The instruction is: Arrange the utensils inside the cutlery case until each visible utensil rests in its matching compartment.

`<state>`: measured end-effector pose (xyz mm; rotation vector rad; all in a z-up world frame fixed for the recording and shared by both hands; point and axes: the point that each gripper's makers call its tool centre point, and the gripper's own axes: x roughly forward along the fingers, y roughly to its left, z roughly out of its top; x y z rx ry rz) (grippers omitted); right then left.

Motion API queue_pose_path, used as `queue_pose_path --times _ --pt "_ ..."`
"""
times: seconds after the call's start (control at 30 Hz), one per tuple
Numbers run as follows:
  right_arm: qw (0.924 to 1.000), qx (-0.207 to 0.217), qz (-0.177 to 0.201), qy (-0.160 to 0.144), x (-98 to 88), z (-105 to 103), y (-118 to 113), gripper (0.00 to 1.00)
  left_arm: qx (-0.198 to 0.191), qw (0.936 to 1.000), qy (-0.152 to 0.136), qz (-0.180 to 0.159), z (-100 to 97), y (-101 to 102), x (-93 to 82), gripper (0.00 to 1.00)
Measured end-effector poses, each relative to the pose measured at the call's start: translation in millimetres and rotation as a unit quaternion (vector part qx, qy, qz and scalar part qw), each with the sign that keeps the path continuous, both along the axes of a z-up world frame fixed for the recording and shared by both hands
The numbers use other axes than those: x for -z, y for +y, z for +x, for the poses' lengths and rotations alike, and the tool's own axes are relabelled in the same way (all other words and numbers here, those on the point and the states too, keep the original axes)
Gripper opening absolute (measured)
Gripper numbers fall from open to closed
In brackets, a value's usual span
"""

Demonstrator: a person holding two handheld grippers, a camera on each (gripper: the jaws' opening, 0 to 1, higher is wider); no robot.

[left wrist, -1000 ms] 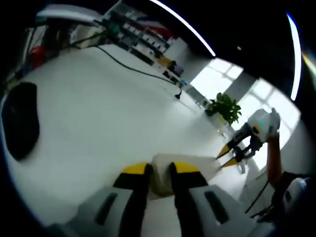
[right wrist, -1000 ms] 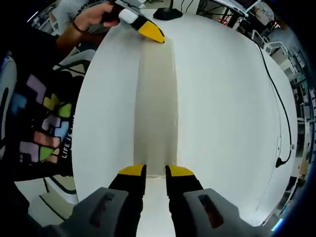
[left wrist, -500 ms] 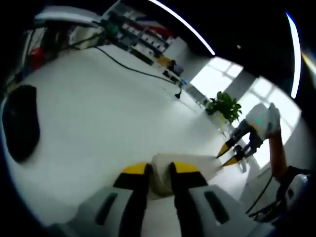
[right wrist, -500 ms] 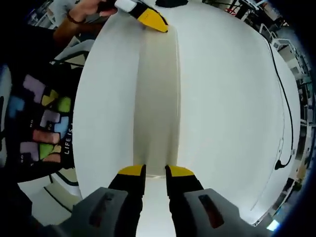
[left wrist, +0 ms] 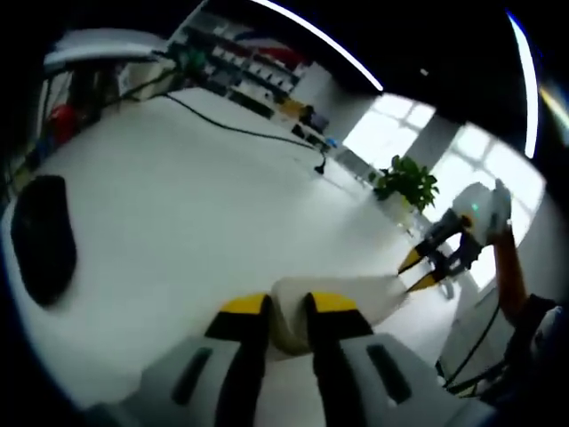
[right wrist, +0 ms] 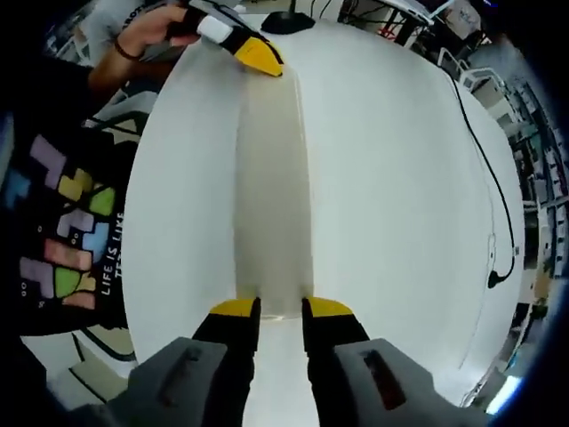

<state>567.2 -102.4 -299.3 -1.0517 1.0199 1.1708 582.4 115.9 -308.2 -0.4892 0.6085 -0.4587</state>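
Your two grippers, left gripper (left wrist: 286, 307) and right gripper (right wrist: 281, 309), each pinch one end of the long cutlery case (right wrist: 271, 196), stretched straight between them.

One long cream cutlery case (right wrist: 271, 196) lies on one white table (right wrist: 391, 178), and no utensil can be made out from these angles. Two grippers are at it: the left gripper (left wrist: 287, 307) at one end, the right gripper (right wrist: 280, 309) at the other. One black cable (left wrist: 240, 130) crosses the table, one dark oval object (left wrist: 43, 240) sits by its edge, and one potted plant (left wrist: 405, 184) stands beyond
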Motion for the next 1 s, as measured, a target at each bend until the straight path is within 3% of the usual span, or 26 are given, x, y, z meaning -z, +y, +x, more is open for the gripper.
queue_pose_path --times 0.03,0.1,0.23,0.33,0.4,0.53,0.57,0.63,0.73,0.8,0.93,1.0 --pt "0.9996 0.0 0.026 -0.013 -6.3 0.1 2.2 0.25 -0.001 1.0 0.003 0.0 -0.1 0.0 -0.1 0.18" --pt "0.9981 0.011 0.057 -0.022 -16.5 -6.7 -1.0 0.25 -0.002 0.9994 -0.02 0.03 0.7 5.5 -5.0 0.16" --pt "0.9923 0.04 0.109 -0.043 -26.1 -5.5 -10.1 0.29 -0.017 0.9976 -0.066 -0.003 0.2 11.7 -30.0 0.17" --pt "0.9767 0.108 0.183 -0.026 -26.8 -10.7 -13.8 0.36 0.001 0.9957 -0.093 0.0 -3.1 10.4 -37.2 0.18" --pt "0.9661 0.126 0.223 -0.033 -24.9 -11.4 -14.9 0.37 0.041 0.9922 -0.115 0.025 -8.5 4.5 -35.8 0.18" --pt "0.9449 0.146 0.29 -0.043 -20.1 -16.1 -18.0 0.41 0.062 0.9823 -0.159 0.078 -7.5 3.6 -29.7 0.18" --pt "0.9475 0.142 0.284 -0.041 -13.6 -19.6 -22.7 0.42 0.063 0.9801 -0.166 0.088 -7.2 4.6 -28.7 0.19" --pt "0.9419 0.156 0.295 -0.037 -4.0 -22.1 -25.0 0.46 0.071 0.9771 -0.173 0.101 -8.5 5.3 -26.4 0.2" --pt "0.9275 0.166 0.333 -0.04 2.7 -23.5 -20.2 0.49 0.078 0.9742 -0.191 0.092 -11.1 3.9 -28.8 0.3" --pt "0.9125 0.175 0.367 -0.047 4.1 -23.3 -15.9 0.49 0.084 0.9701 -0.209 0.089 -13.3 2.5 -31.4 0.38" --pt "0.8975 0.201 0.389 -0.048 11.5 -24.8 -12.9 0.48 0.117 0.9582 -0.225 0.133 -20.7 2.5 -23.0 0.53" --pt "0.8836 0.226 0.405 -0.063 13.5 -18.4 -12.9 0.47 0.119 0.9537 -0.23 0.153 -21.6 4.7 -18.5 0.64"
